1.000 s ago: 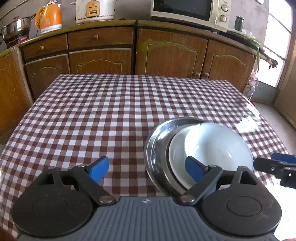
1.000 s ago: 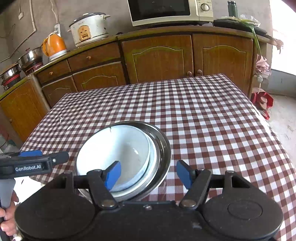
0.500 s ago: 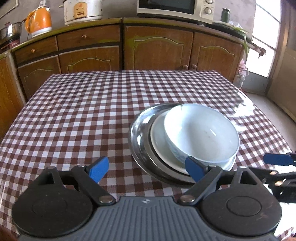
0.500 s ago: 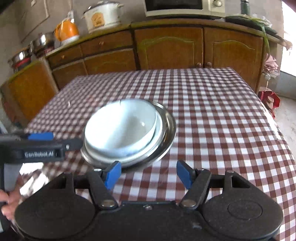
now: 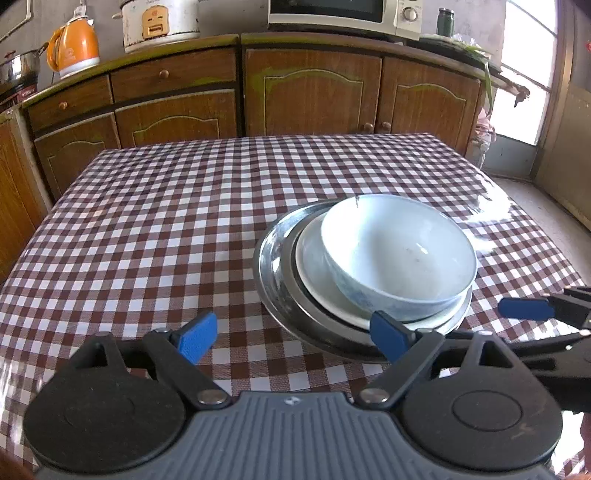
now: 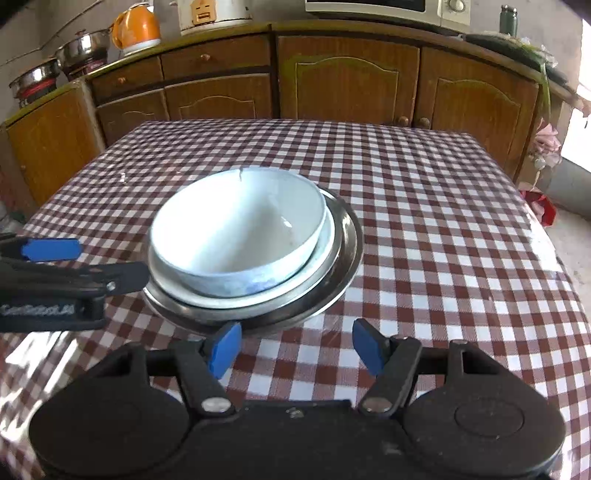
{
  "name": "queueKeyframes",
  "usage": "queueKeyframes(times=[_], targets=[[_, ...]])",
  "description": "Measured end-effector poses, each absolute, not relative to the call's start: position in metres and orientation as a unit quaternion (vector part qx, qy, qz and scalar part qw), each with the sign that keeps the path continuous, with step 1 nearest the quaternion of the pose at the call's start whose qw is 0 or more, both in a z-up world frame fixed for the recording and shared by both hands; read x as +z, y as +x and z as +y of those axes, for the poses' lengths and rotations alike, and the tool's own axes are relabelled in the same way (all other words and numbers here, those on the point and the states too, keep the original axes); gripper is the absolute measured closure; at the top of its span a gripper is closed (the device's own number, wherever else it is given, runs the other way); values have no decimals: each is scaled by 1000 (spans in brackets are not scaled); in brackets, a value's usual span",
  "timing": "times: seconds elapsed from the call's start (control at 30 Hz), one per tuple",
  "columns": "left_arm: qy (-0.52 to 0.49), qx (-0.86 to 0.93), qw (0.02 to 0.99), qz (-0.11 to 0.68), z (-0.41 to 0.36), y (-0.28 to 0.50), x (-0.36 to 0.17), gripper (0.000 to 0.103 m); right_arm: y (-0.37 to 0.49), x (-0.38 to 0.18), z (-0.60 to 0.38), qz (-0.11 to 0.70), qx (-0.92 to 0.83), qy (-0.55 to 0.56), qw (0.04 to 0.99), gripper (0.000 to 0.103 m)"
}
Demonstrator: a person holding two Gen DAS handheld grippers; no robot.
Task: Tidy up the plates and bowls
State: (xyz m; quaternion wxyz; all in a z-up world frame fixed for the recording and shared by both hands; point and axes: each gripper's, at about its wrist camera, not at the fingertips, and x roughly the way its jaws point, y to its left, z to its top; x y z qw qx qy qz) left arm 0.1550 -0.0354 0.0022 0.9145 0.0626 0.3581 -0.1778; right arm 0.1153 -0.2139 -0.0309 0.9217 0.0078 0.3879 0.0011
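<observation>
We see the white bowl [image 5: 399, 254] nested on white plate [image 5: 314, 266] and steel plate [image 5: 273, 266] near the worktop's [image 5: 166, 229] front edge, both tongs, left [image 5: 293, 332] and right [image 6: 297, 347], wide and empty, apparently flanking the stack to lift it.

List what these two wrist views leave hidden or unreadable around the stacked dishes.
- White plate: mostly covered by the bowl in both views.
- Metal plate: its near rim is hidden behind the right hand-held gripper in the right view.
- Lettering on the left hand-held gripper: blurred in the right view.
- Microwave: cut off by the top edge.
</observation>
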Motion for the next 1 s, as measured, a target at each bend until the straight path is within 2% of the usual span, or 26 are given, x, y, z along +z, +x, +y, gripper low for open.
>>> queueKeyframes(times=[0.83, 1.0], targets=[[48, -160, 920, 356, -25, 161, 7, 10, 99, -14, -244, 362, 8, 54, 931, 24], [42, -154, 922, 353, -22, 164, 11, 7, 97, -9, -250, 354, -1, 57, 934, 24]])
